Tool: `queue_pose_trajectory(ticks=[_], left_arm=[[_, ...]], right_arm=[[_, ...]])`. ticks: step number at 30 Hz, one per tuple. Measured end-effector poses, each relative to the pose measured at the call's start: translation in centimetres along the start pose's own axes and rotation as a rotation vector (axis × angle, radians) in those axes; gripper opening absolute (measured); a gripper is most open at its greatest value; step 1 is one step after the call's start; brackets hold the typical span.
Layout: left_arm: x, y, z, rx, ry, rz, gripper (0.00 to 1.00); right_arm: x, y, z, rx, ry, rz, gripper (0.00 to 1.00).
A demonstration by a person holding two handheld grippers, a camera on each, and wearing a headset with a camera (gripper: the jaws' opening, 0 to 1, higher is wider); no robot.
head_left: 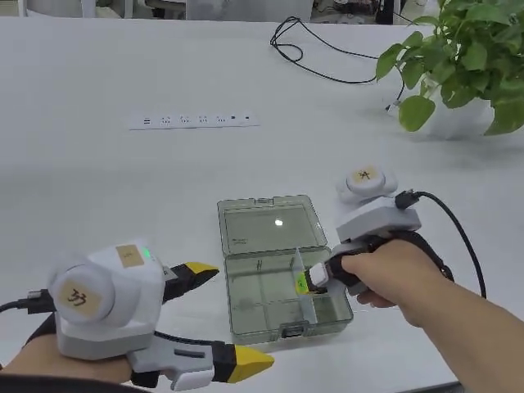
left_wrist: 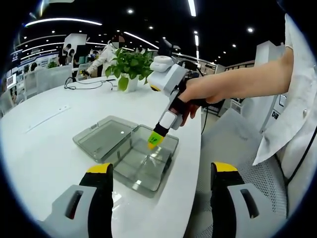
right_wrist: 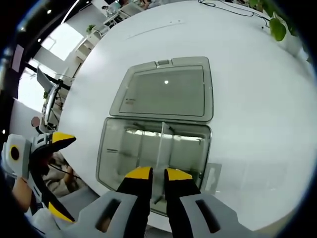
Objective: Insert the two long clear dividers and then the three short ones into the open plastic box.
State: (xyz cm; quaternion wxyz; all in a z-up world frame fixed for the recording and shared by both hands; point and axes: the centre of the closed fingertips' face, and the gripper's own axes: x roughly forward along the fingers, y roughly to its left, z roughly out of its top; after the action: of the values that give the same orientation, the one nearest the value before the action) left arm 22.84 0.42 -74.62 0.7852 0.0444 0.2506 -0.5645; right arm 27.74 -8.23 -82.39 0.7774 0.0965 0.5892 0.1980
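The clear plastic box (head_left: 246,315) lies open on the white table, its lid (head_left: 270,221) folded flat behind it. My right gripper (head_left: 304,282) reaches into the box's right half, shut on a thin clear divider (right_wrist: 161,146) that stands upright across the base (right_wrist: 119,153). From the left gripper view, the right gripper (left_wrist: 155,141) dips its green-tagged tip into the box (left_wrist: 124,148). My left gripper (head_left: 228,315) hovers open at the box's front left, nothing between its yellow tips (left_wrist: 99,168). A small clear piece (right_wrist: 210,177) lies on the table beside the box.
A white power strip (head_left: 192,120) lies at the back. A potted plant (head_left: 467,57) and a black cable (head_left: 327,49) sit far right. The table's front edge (head_left: 409,385) runs just below the box. The right gripper's cord (head_left: 458,237) trails right.
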Motion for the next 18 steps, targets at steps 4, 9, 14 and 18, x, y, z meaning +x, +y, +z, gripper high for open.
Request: queue_pose_trajectory(ticks=[4, 9, 14, 18], left_arm=[[0.0, -0.1, 0.0, 0.002, 0.003, 0.001, 0.82], [-0.2, -0.1, 0.2, 0.004, 0.003, 0.006, 0.82], [-0.2, -0.2, 0.4, 0.003, 0.001, 0.011, 0.82], [-0.2, -0.2, 0.4, 0.004, 0.003, 0.014, 0.82]], right_arm=[[0.0, 0.1, 0.0, -0.003, -0.005, 0.008, 0.11], [-0.1, 0.1, 0.0, -0.008, -0.016, 0.028, 0.12], [-0.6, 0.2, 0.2, 0.002, -0.035, 0.056, 0.12], [-1.2, 0.5, 0.5, 0.001, -0.057, 0.081, 0.12]])
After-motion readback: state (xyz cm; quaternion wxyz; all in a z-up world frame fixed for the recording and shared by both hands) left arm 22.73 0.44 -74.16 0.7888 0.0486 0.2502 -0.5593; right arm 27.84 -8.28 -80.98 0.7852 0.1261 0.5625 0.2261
